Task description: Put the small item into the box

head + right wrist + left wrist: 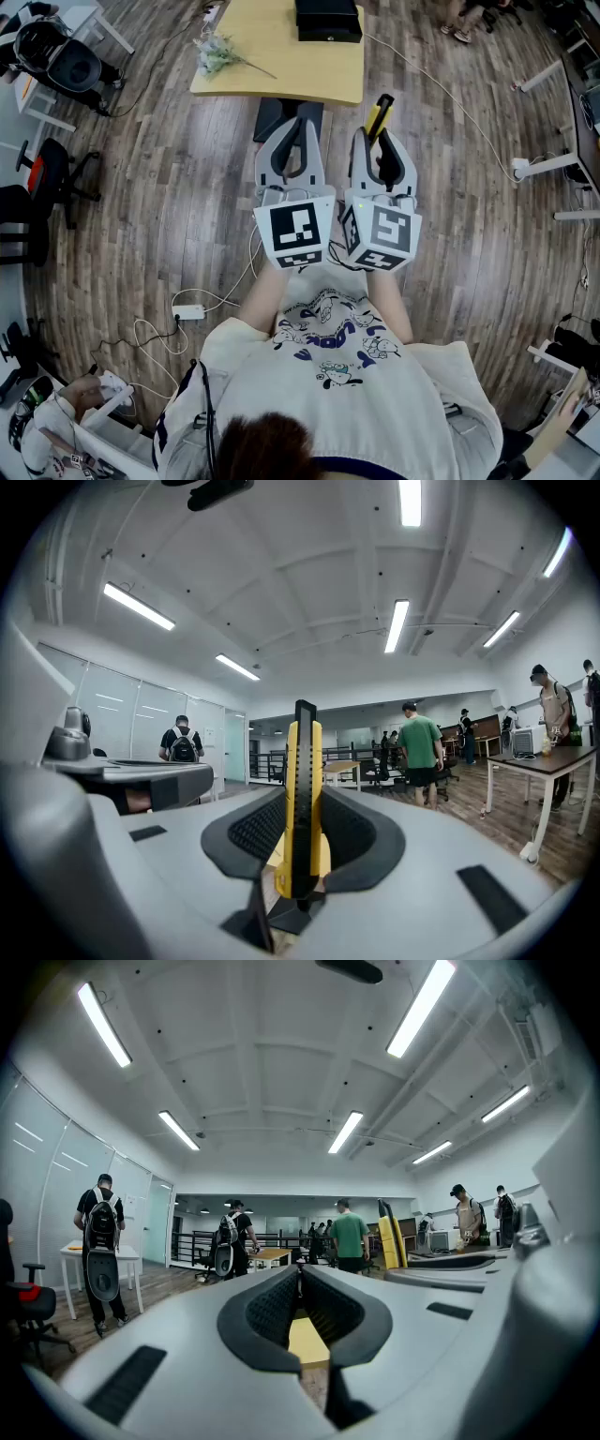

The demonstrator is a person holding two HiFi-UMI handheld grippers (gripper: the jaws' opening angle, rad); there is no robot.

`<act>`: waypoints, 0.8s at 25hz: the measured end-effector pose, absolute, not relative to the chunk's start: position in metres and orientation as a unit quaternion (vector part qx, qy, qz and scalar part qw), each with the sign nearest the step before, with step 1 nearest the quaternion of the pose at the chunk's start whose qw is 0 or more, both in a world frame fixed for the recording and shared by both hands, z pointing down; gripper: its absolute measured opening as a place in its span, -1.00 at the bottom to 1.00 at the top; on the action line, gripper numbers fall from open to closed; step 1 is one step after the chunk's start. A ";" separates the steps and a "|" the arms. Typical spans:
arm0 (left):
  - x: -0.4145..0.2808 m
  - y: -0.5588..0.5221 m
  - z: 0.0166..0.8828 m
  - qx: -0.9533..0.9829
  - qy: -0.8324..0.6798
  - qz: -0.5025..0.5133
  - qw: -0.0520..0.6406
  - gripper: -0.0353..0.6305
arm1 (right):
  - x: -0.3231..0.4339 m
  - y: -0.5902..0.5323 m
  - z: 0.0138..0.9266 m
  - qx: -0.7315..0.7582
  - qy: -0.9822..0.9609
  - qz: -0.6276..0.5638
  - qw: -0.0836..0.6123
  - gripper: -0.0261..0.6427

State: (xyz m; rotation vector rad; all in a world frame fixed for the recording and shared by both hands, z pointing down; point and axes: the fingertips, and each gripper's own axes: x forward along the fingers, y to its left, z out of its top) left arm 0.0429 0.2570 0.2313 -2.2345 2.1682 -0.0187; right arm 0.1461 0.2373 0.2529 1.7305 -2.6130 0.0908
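My right gripper [382, 131] is shut on a yellow and black utility knife [378, 114], which stands up between the jaws and pokes out past the tips. In the right gripper view the utility knife [302, 799] sits upright between the ribbed pads [255, 829]. My left gripper [298, 127] is held beside the right one, shut, with nothing in it; its fingertips [285, 1288] meet. A black box [328, 21] lies on the yellow table [281, 56] ahead of both grippers.
A bunch of pale flowers [217, 54] lies on the table's left part. Cables and a white power strip [187, 311] run over the wooden floor. Office chairs [56, 178] stand at the left, white desks [562, 169] at the right. Several people [419, 752] stand farther off.
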 end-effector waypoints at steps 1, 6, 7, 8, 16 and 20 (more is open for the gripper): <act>0.043 0.257 0.231 -0.718 0.696 -0.006 0.014 -0.83 | 0.146 0.238 0.253 0.552 -0.833 0.029 0.003 -0.54; 0.045 0.258 0.233 -0.720 0.694 -0.006 0.012 -0.83 | 0.146 0.239 0.254 0.552 -0.834 0.030 0.003 -0.53; 0.045 0.258 0.233 -0.721 0.693 -0.006 0.011 -0.83 | 0.146 0.238 0.254 0.552 -0.833 0.030 0.003 -0.53; 0.045 0.257 0.233 -0.721 0.693 -0.006 0.011 -0.83 | 0.145 0.237 0.254 0.552 -0.833 0.030 0.004 -0.54; 0.039 0.249 0.233 -0.723 0.691 -0.007 0.006 -0.83 | 0.141 0.229 0.253 0.556 -0.831 0.029 0.002 -0.53; 0.026 0.232 0.237 -0.725 0.689 -0.006 0.003 -0.83 | 0.130 0.212 0.257 0.559 -0.828 0.033 0.001 -0.53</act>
